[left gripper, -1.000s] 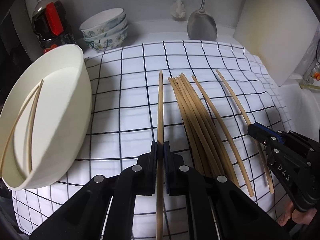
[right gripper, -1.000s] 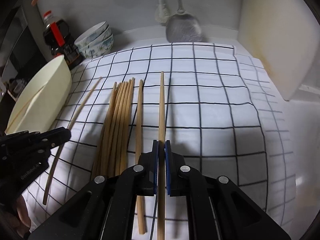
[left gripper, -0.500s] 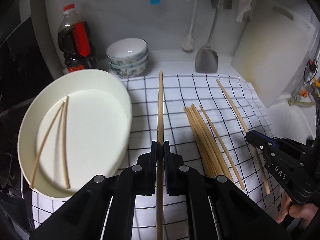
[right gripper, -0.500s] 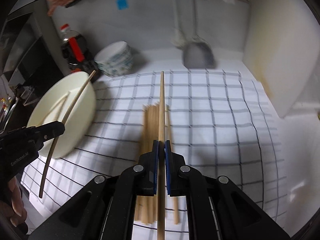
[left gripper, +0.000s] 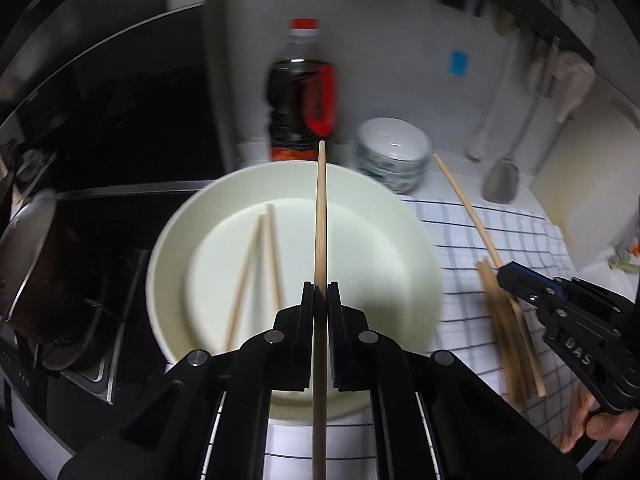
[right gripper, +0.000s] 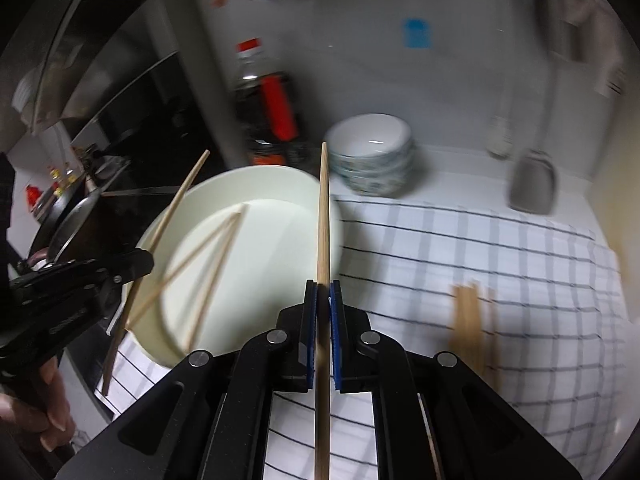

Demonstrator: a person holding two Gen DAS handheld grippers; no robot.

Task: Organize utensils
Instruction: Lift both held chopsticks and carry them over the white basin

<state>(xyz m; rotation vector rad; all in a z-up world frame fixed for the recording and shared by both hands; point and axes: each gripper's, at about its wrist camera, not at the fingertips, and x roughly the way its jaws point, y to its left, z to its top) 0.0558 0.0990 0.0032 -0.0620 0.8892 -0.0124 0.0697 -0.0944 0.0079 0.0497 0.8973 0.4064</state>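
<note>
Chopsticks (left gripper: 320, 224): thin, straight, pale wood, blunt-tipped.

Both wrist cameras look forward and steeply down along their own fingers, close above the counter. Each faces the back wall; the right view sits rightward of the left. They share the white basin (left gripper: 416, 240) (right gripper: 280, 184), stacked bowls (left gripper: 394, 152) (right gripper: 372, 160) and checked cloth (left gripper: 520, 240) (right gripper: 480, 260).

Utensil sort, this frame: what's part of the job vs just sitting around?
Job:
- left tool, shut on a chopstick
- right tool, shut on another chopstick
- white bowl with two chopsticks in it
- loose chopsticks on the checked cloth

Lying about:
- dark bottle
- stacked small bowls
- hanging spatula
- pan
</note>
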